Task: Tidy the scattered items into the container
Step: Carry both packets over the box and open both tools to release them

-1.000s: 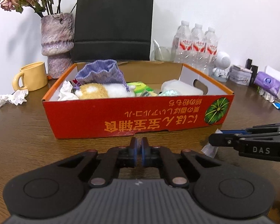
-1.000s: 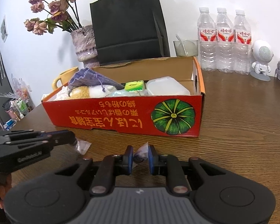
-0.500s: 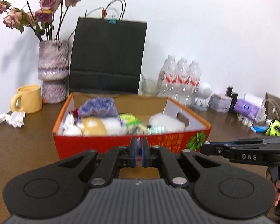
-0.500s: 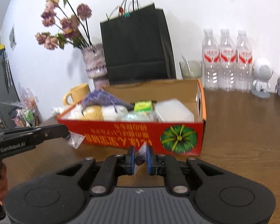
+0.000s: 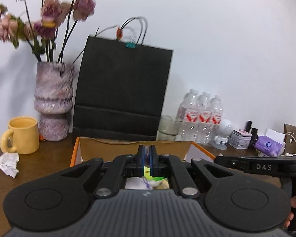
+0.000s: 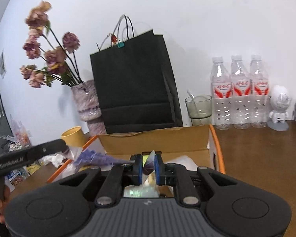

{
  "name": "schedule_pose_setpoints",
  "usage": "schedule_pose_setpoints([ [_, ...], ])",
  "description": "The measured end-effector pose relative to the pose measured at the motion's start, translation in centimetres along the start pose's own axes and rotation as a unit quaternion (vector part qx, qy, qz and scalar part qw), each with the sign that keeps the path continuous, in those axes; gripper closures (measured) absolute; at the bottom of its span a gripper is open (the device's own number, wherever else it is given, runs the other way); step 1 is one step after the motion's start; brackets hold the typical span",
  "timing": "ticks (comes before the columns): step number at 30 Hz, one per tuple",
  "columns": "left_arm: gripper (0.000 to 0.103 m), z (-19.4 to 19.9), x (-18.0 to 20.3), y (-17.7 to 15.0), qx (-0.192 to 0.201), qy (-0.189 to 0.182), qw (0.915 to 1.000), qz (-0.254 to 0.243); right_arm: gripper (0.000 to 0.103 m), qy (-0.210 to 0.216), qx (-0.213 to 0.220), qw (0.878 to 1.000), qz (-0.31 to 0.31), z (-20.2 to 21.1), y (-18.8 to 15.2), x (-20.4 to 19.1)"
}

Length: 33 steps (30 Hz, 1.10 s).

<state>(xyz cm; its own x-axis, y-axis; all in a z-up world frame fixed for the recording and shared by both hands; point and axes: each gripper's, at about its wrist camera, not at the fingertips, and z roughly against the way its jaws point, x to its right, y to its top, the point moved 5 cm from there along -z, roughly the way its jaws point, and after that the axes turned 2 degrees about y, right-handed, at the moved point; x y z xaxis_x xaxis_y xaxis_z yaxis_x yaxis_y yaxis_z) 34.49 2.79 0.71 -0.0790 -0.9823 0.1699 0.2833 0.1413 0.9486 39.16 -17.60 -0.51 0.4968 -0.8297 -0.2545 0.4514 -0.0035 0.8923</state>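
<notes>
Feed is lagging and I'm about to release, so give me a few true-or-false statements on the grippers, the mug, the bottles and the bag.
1. The right gripper is clamped on a small clear plastic wrapper. True.
2. The yellow ceramic mug lies inside the orange cardboard box. False: it stands on the brown wooden table, left of the box.
3. Three clear plastic water bottles stand upright in a row. True.
4. The black paper bag lies flat. False: it stands upright behind the box.
5. The left gripper is wide open. False: it is shut on a clear plastic scrap.
</notes>
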Motion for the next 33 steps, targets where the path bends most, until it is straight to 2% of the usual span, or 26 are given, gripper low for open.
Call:
schedule_pose_setpoints([
  [5,0.098,-3.1,-0.9,-0.3,-0.027,-0.010,0.9995,-0.014,0.090,-0.010,-0.029,0.999,0.016,-5.2,0.2,-0.5],
  [7,0.096,-3.7,-0.9,-0.2,-0.030,-0.013,0.9993,-0.017,0.080,-0.017,-0.041,0.999,0.021,-6.3,0.0,-0.6],
  [8,0.094,-4.1,-1.0,-0.2,-0.034,-0.010,0.9992,-0.018,0.059,-0.020,-0.049,0.998,0.022,-6.8,-0.1,-0.5],
  [9,0.080,-4.3,-1.1,-0.2,-0.038,-0.009,0.9990,-0.019,0.036,-0.023,-0.051,0.998,0.023,-7.0,-0.1,-0.5],
  [10,0.065,-4.4,-1.2,-0.2,-0.040,-0.010,0.9990,-0.018,0.028,-0.028,-0.052,0.998,0.026,-7.0,-0.1,-0.5],
  [11,0.032,-4.5,-1.3,-0.1,-0.040,-0.007,0.9991,-0.016,0.019,-0.033,-0.053,0.998,0.029,-7.0,-0.2,-0.5],
  [12,0.006,-4.4,-1.4,0.0,-0.038,0.002,0.9992,-0.015,0.016,-0.035,-0.057,0.997,0.032,-6.8,-0.2,-0.4],
  [13,0.002,-4.3,-1.3,0.1,-0.036,0.009,0.9992,-0.015,0.016,-0.035,-0.061,0.997,0.032,-6.7,-0.2,-0.3],
  [17,0.000,-3.8,-1.3,0.4,-0.037,0.010,0.9991,-0.014,0.007,-0.040,-0.073,0.996,0.018,-6.3,-0.2,0.3],
  [25,0.000,-4.2,-0.9,-0.1,-0.055,0.012,0.9983,-0.016,0.005,-0.047,-0.083,0.995,0.030,-6.0,-0.5,0.0],
  [27,0.000,-4.2,-0.8,-0.2,-0.058,0.011,0.9981,-0.018,0.000,-0.048,-0.083,0.995,0.031,-5.9,-0.5,-0.1],
  [33,0.000,-3.6,-0.5,-0.3,-0.061,0.013,0.9979,-0.018,0.000,-0.056,-0.082,0.994,0.036,-5.2,-0.4,-0.6],
])
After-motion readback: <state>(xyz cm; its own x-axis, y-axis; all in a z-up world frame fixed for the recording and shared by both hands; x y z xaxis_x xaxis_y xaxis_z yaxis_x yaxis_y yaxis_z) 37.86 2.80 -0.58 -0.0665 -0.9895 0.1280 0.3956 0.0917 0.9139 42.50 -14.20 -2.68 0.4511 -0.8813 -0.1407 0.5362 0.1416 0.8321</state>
